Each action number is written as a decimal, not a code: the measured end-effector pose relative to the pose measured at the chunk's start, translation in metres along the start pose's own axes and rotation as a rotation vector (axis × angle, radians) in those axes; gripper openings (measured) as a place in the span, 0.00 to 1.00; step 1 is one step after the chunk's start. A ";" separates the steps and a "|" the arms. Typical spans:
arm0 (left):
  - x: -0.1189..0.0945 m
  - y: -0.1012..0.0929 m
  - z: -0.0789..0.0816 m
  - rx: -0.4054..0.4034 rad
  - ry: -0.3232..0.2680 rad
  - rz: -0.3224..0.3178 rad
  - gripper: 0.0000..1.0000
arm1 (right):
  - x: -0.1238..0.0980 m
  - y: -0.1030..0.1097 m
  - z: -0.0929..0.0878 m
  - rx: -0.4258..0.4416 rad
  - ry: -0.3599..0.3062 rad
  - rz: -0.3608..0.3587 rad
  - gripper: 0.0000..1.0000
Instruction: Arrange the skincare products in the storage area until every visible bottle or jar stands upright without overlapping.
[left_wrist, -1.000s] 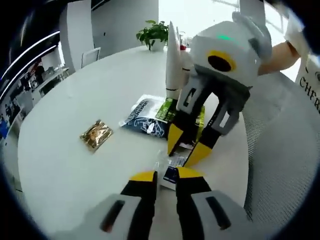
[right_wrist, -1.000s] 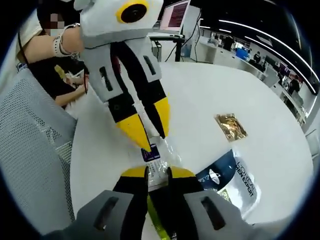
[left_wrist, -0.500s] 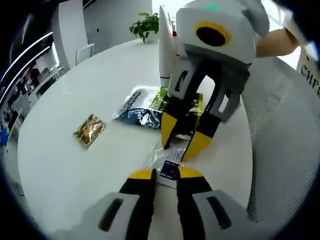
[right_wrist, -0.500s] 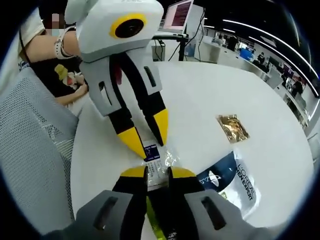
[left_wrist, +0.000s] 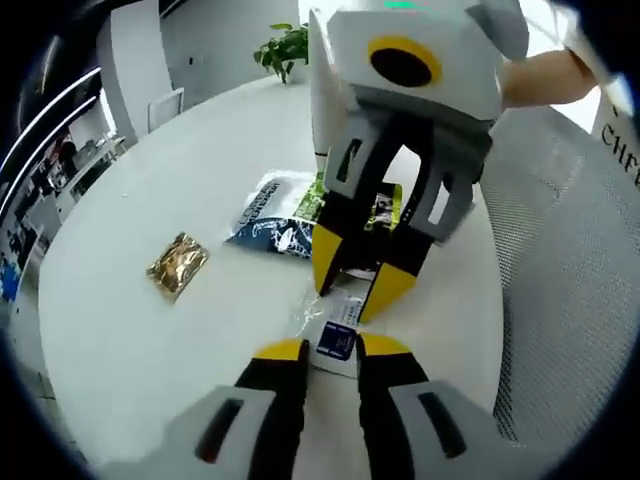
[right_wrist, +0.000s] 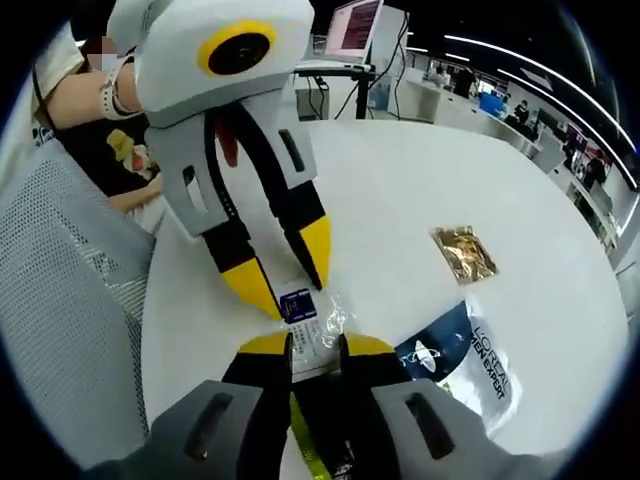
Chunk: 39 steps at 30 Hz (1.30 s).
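Note:
A small clear sachet with a blue label lies on the white round table between the two grippers, which face each other. My right gripper has its jaws closed in on the sachet's near end; in the left gripper view the right gripper comes down from above. My left gripper is narrowly open, its yellow tips either side of the blue label. In the right gripper view the left gripper reaches in from the top.
A dark blue sachet, a green sachet and a gold sachet lie flat on the table. A tall white bottle stands behind them. A grey mesh chair borders the table edge. A person sits nearby.
My left gripper has moved forward toward the right one, so its tips now reach the sachet's blue label. The right gripper has barely moved.

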<state>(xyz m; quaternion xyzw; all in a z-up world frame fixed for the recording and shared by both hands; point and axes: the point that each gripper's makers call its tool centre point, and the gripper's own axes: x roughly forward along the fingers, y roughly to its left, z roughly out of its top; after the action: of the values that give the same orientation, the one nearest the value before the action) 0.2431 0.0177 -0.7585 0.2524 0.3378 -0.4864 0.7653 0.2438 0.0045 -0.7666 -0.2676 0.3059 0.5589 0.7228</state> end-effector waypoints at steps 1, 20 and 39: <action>-0.003 0.001 0.002 -0.002 -0.008 0.004 0.19 | 0.000 0.001 0.000 -0.003 0.001 -0.001 0.19; -0.015 0.040 0.017 -0.079 -0.049 0.084 0.20 | -0.029 -0.008 0.013 0.105 -0.096 -0.076 0.22; 0.006 0.105 0.026 -0.189 -0.010 0.188 0.29 | -0.041 0.000 0.009 0.179 -0.116 -0.107 0.23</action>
<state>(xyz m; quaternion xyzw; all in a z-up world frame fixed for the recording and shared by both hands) 0.3480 0.0380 -0.7401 0.2074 0.3530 -0.3799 0.8295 0.2373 -0.0154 -0.7301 -0.1853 0.2977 0.5047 0.7889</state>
